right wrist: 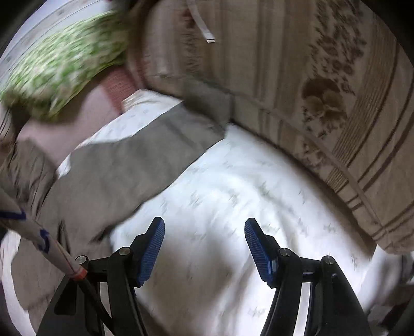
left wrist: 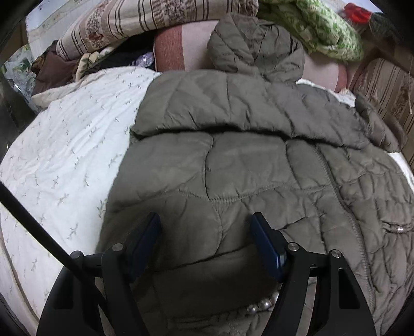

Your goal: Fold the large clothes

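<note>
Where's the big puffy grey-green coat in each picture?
Left wrist view: the quilted coat fills the middle and right, spread on the white bedspread, under the open left gripper.
Right wrist view: the coat lies at the left; the open right gripper is over the bedspread.
Shared landmark: the green-and-white blanket, upper right on the left view, upper left on the right.

We are in a home bedroom. We see a bed under a white sprigged bedspread, striped floral quilts and a green blanket heaped at its head.
</note>
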A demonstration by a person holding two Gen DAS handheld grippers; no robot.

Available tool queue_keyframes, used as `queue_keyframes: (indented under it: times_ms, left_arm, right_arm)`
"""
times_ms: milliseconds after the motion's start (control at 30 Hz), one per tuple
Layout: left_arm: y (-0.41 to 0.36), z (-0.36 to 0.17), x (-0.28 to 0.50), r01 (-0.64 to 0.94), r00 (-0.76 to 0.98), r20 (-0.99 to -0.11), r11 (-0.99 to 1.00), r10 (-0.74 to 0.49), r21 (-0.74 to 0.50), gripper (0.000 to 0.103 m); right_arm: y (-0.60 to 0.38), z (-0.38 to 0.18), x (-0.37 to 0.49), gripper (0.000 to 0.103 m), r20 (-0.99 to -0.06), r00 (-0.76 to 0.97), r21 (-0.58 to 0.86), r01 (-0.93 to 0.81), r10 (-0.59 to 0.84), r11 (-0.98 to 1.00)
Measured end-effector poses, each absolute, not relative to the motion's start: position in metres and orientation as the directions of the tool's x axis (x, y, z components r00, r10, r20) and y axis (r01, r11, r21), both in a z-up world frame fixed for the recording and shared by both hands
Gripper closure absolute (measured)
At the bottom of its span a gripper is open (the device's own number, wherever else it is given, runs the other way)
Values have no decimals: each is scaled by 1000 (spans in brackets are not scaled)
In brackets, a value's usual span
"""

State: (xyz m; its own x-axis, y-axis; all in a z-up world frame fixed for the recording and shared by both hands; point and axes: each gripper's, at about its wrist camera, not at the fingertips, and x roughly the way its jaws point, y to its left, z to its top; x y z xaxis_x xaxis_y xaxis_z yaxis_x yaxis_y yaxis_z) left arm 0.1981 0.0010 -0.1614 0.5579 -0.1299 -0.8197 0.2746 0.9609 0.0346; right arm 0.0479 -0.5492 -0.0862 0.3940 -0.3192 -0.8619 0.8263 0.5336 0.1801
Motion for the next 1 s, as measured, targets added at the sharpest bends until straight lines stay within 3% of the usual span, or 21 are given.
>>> queue_keyframes:
  times_ms: [333,533,567,600,633,767,1000]
  left_arm:
    - [-17,-180,209,270,582,-810,956,-67,115,18]
    - [-14,-185,214,259,578,-813,961,-74,97,12]
    - [-14,-185,215,257,577,-813,962,-73,96,12]
    - [-15,-185,216,256,577,-814,962,-72,97,11]
    - [-15,-186,216,255,577,-814,962,-70,99,10]
    - [-16,-185,216,253,578,-814,961,-60,109,10]
    - [-12,-175,212,245,571,-818,965,-63,96,10]
  right_arm:
    - [-635,-117,114,34,-861,311,92,873,-403,479]
    - [-676,-138,153,34,-860,241,19,897,-451,442]
    - [-681,-140,157,43,-859,241,18,896,-452,444]
    - [-684,-142,161,82,-861,245,20,892,-446,451]
    - [-685,-142,163,93,-869,248,27,888,-428,460]
    - [-676,-117,159,94,-847,278,28,874,-452,486]
    - [-611,-20,148,94,-762,396,18,804,-513,595]
